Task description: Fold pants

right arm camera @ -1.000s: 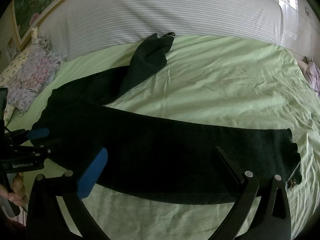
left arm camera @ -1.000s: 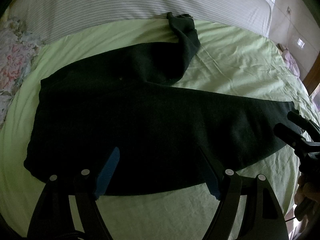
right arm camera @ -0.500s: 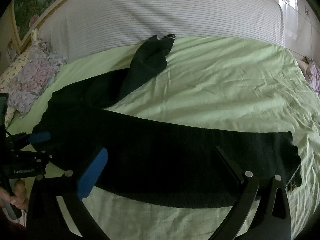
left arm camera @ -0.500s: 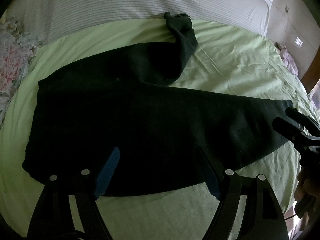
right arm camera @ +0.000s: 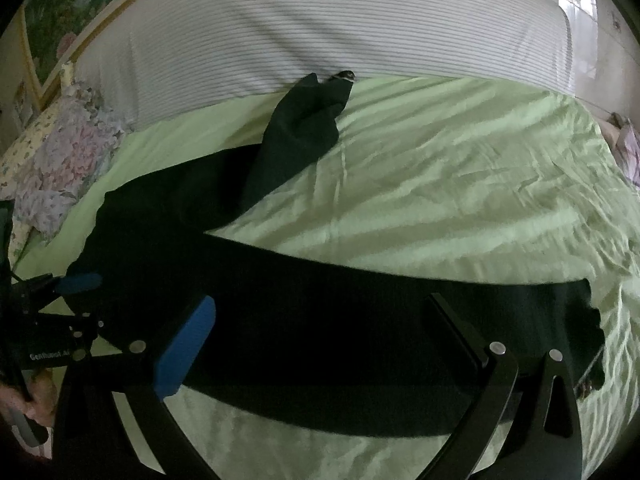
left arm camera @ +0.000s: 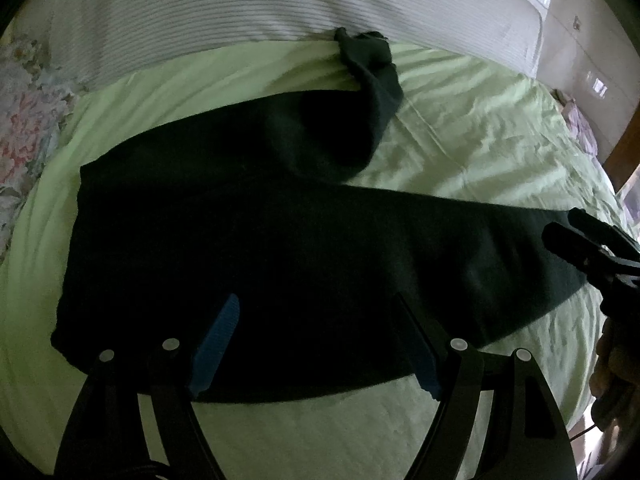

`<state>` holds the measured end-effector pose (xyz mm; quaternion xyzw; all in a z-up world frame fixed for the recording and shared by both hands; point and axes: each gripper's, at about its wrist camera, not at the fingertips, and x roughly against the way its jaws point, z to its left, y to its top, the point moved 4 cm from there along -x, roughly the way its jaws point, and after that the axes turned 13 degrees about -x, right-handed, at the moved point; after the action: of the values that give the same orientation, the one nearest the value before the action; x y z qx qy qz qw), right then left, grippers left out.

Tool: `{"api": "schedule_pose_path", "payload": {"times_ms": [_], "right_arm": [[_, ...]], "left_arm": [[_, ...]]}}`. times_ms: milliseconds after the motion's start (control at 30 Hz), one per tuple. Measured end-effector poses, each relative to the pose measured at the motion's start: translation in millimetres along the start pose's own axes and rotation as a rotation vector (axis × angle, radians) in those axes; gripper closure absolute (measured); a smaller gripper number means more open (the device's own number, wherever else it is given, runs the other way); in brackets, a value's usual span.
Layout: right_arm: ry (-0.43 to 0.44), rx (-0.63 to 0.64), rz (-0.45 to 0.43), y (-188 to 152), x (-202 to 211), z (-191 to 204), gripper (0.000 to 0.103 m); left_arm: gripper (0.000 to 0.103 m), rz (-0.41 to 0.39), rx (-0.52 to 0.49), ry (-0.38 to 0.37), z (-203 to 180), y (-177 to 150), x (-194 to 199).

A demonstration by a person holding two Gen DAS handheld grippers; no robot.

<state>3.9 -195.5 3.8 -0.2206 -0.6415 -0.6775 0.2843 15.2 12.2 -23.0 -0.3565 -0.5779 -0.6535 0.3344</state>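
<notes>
Dark pants lie spread on a light green bed sheet. One leg runs flat to the right, the other bends back toward the striped bedding. My left gripper is open and empty, hovering over the waist part near the front edge. My right gripper is open and empty over the flat leg, whose cuff lies at the right. The right gripper also shows at the right edge of the left wrist view. The left gripper shows at the left edge of the right wrist view.
A white striped cover lies along the far side of the bed. A floral pillow sits at the far left. A wooden frame and a pink cloth are at the far right.
Both grippers have shifted slightly closer over the pants. Their jaws stay open and the pants have not moved.
</notes>
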Motion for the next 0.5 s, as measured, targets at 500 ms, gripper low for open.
{"api": "schedule_pose_path", "payload": {"times_ms": [500], "right_arm": [[0.063, -0.017, -0.024, 92.3, -49.6, 43.2, 0.001]], "left_arm": [[0.024, -0.015, 0.036, 0.019, 57.0, 64.6, -17.6]]}}
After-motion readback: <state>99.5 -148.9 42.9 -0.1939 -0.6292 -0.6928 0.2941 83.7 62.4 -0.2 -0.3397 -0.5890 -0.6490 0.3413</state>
